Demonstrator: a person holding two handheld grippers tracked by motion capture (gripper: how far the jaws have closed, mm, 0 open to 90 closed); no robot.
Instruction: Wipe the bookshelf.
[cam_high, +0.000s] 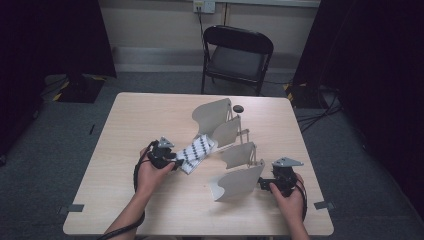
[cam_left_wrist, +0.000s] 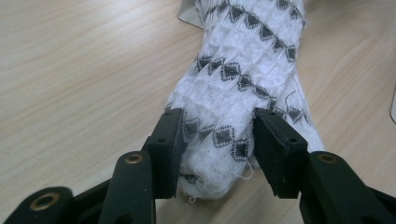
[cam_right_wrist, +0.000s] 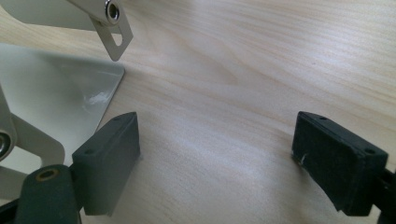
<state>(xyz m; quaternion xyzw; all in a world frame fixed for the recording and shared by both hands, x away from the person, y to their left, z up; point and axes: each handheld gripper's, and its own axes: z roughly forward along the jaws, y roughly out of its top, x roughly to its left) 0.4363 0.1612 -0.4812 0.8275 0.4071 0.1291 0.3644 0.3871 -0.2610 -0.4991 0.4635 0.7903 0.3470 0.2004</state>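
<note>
Your left gripper (cam_left_wrist: 217, 142) has its jaws closed about halfway onto the near end of the rolled white cloth (cam_left_wrist: 243, 79), both pads pressing into the bunched weave, so it has hold of that end. The cloth lies on the table (cam_high: 150, 115), its far end tucked against the folding rack (cam_high: 227, 145) of pale curved panels, which suggests you grip the free end so the roll can be drawn away from or fed along the rack. Just right of the rack's nearest panel, your right gripper (cam_right_wrist: 217, 154) rests low over bare wood with its jaws wide apart and nothing between them, probably placed there to steady the rack. Beyond the rack, a small dark disc (cam_high: 238, 108) sits on the table, and a black chair (cam_high: 236, 55) stands past the table's far edge.
</note>
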